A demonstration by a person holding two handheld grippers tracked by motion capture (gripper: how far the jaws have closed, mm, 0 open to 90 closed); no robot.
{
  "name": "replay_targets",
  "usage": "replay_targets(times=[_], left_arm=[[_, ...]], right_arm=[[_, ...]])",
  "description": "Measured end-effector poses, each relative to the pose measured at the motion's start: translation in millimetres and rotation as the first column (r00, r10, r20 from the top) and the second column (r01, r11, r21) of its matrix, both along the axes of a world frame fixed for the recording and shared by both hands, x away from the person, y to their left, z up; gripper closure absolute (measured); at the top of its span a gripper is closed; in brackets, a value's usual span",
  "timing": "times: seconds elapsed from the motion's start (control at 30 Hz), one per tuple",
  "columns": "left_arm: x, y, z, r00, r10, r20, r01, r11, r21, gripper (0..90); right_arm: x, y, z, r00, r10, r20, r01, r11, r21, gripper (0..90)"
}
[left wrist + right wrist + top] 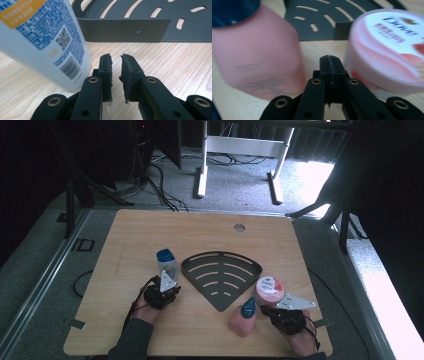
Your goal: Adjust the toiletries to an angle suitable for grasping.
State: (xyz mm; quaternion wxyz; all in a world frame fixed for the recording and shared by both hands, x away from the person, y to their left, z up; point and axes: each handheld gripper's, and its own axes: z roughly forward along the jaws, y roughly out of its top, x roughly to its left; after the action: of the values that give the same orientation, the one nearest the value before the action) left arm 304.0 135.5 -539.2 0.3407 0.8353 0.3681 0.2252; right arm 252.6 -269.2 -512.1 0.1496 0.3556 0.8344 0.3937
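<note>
Left hand-held gripper (116,62): jaws a narrow gap apart, empty; white bottle (42,40) just beside them, left.
Right hand-held gripper (330,60): closed on nothing, between pink bottle (259,55) and Dove jar (387,52).
Worktop (140,235): carries all, black rack (220,275) central.

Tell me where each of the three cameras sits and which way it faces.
High view: above the near edge of the wooden table, looking forward and down; both forearms and hands enter from below.
Left gripper view: on the left gripper, looking along slightly parted jaws past the white bottle with blue cap.
Right gripper view: on the right gripper, jaws shut, between the pink bottle and pink Dove jar.
All share the dark slotted fan-shaped tray.
</note>
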Motion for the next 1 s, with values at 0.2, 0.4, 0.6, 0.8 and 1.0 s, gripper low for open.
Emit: replay_targets(times=[0.2, 0.4, 0.6, 0.8, 1.0], left_arm=[[-0.2, -0.2, -0.9, 1.0, 0.0, 0.0, 0.0, 1.0, 0.0, 78.5], [-0.1, -0.3, -1.1, 1.0, -0.001, 0.0, 0.001, 1.0, 0.0, 78.4], [-0.1, -1.8, -2.1, 1.0, -0.005, -0.004, 0.005, 1.0, 0.006, 78.5], [-0.6, -1.8, -2.0, 1.0, -0.004, -0.003, 0.004, 1.0, 0.006, 78.4], [-0.5, -1.1, -1.9, 1.0, -0.004, -0.003, 0.004, 1.0, 0.004, 78.1]], right_arm=[[-1.7, 6.3, -2.1, 0.9981, 0.06, -0.013, -0.06, 0.9982, -0.005, 90.0], [-2.0, 10.0, -3.1, 0.9967, 0.08, -0.016, -0.08, 0.9968, -0.009, 90.0], [-3.6, 13.3, -2.2, 0.9938, 0.11, -0.019, -0.11, 0.9939, -0.009, 90.0], [-8.2, 23.4, -1.6, 0.9871, 0.159, -0.022, -0.159, 0.9872, -0.011, 90.0], [-14.2, 24.3, 0.3, 0.9847, 0.173, -0.023, -0.173, 0.9849, -0.009, 90.0]])
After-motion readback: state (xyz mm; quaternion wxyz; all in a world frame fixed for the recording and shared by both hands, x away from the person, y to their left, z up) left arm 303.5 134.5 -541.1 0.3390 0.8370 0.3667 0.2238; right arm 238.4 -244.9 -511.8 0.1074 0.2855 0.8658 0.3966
